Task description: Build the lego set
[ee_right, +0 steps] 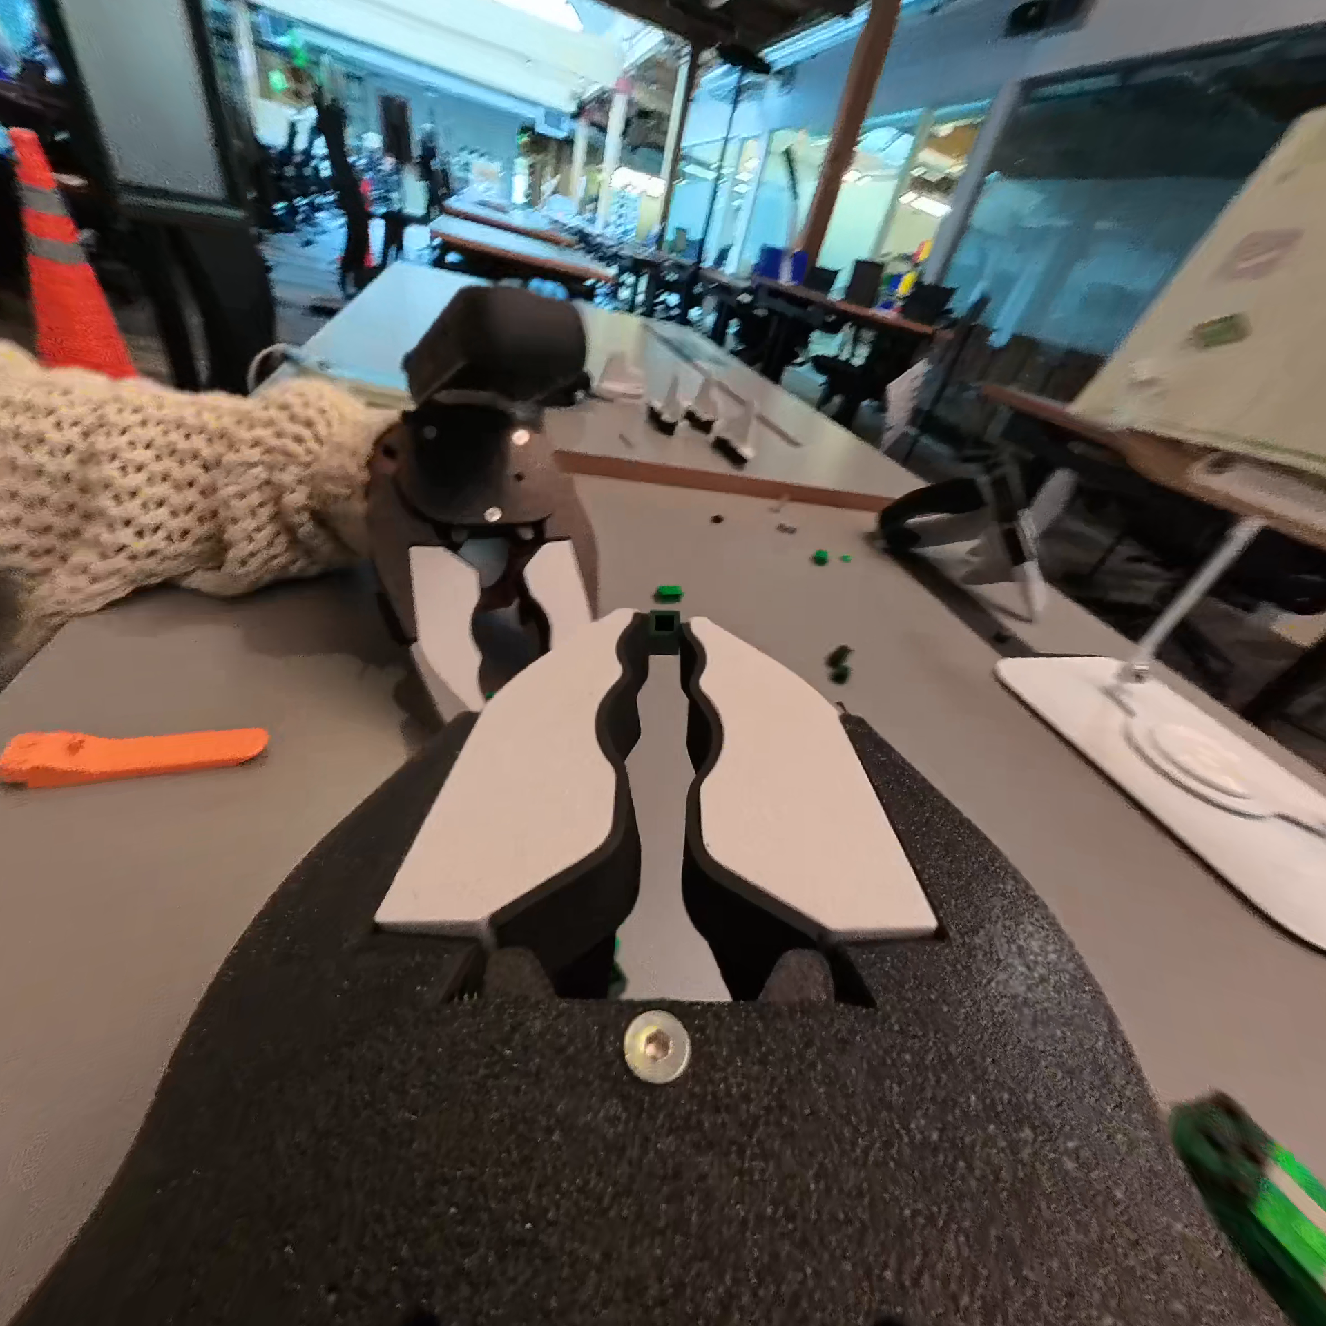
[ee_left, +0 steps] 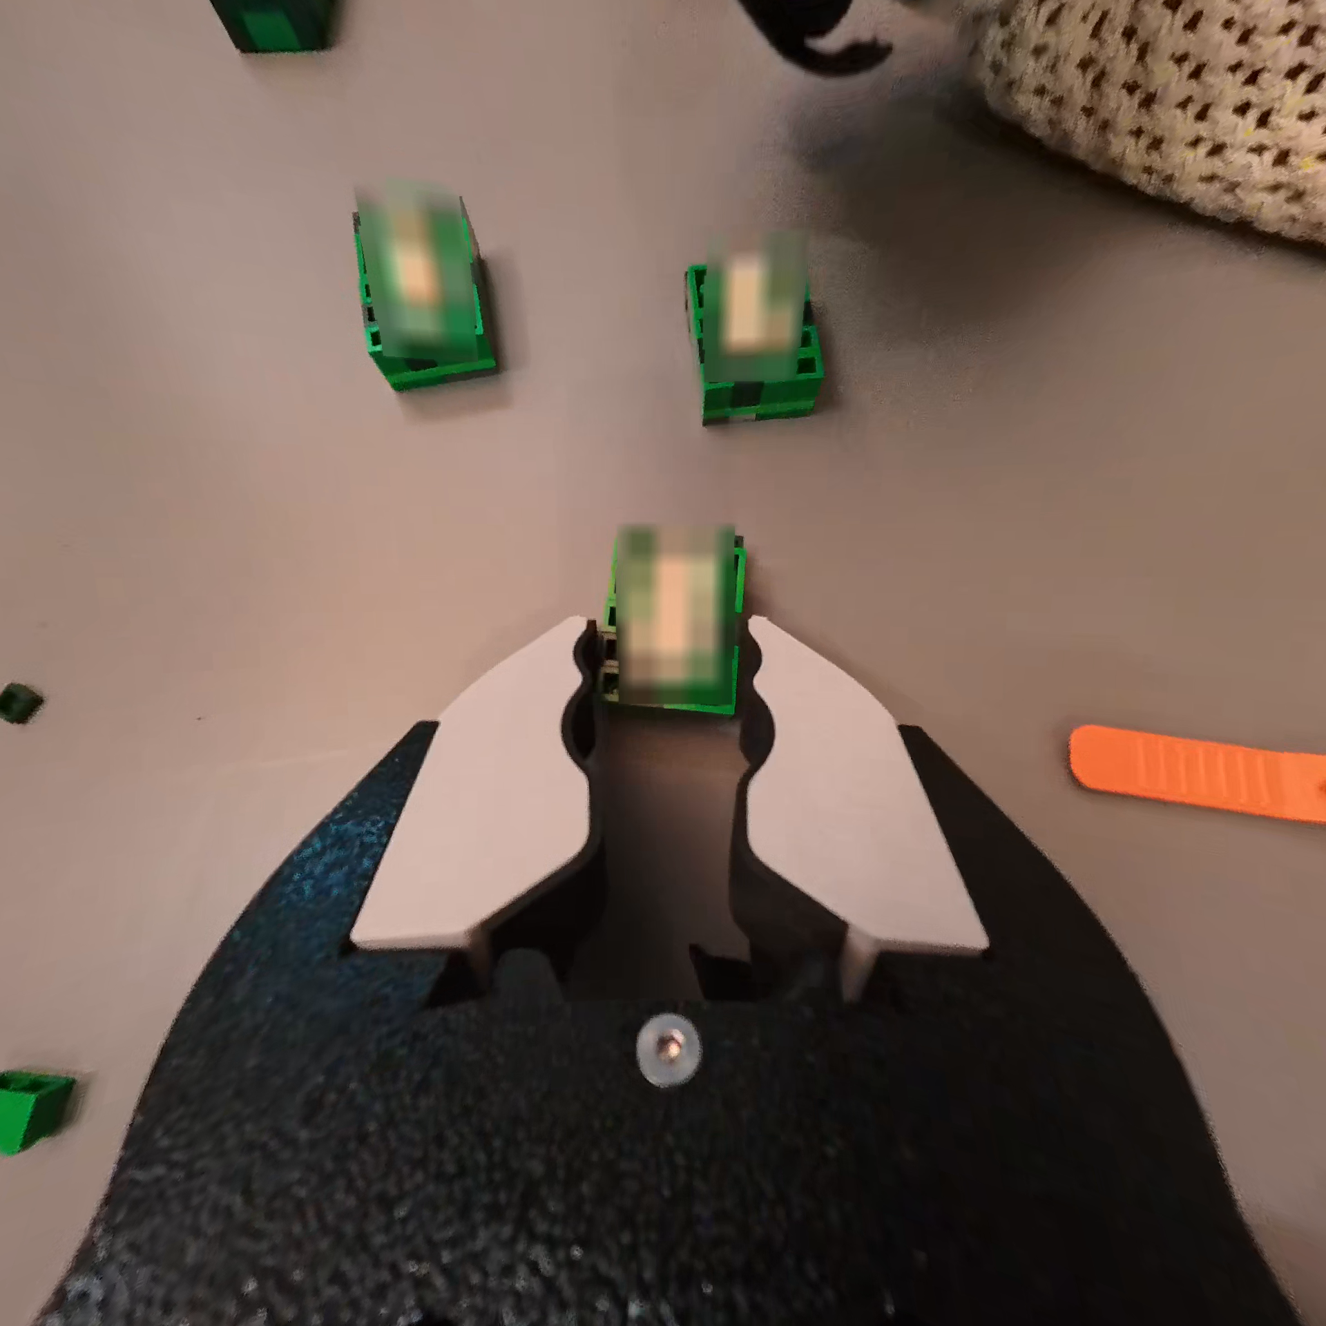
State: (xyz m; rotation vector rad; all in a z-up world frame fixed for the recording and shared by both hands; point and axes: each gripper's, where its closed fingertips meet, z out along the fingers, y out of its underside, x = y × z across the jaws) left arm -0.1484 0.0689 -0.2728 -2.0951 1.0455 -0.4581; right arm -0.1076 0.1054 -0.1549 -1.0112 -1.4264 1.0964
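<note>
In the left wrist view, my left gripper [ee_left: 669,635] points down at the grey table [ee_left: 215,502]. Its fingers close on both sides of a small green brick stack [ee_left: 674,574]. Two similar green stacks [ee_left: 423,301] [ee_left: 757,337] stand farther off, and another [ee_left: 276,25] is at the top left edge. My right gripper [ee_right: 664,635] is shut on a small dark green brick [ee_right: 664,626] and holds it above the table. The left gripper [ee_right: 502,617] also shows in the right wrist view, just left of the right fingertips, held by an arm in a cream knit sleeve [ee_right: 143,488].
An orange brick separator [ee_left: 1205,782] [ee_right: 136,753] lies on the table. Loose small green pieces [ee_left: 32,1108] [ee_left: 18,702] [ee_right: 669,593] [ee_right: 838,664] are scattered around. A white stand base [ee_right: 1148,753] is at the right. A green stack [ee_right: 1270,1212] sits at the lower right edge.
</note>
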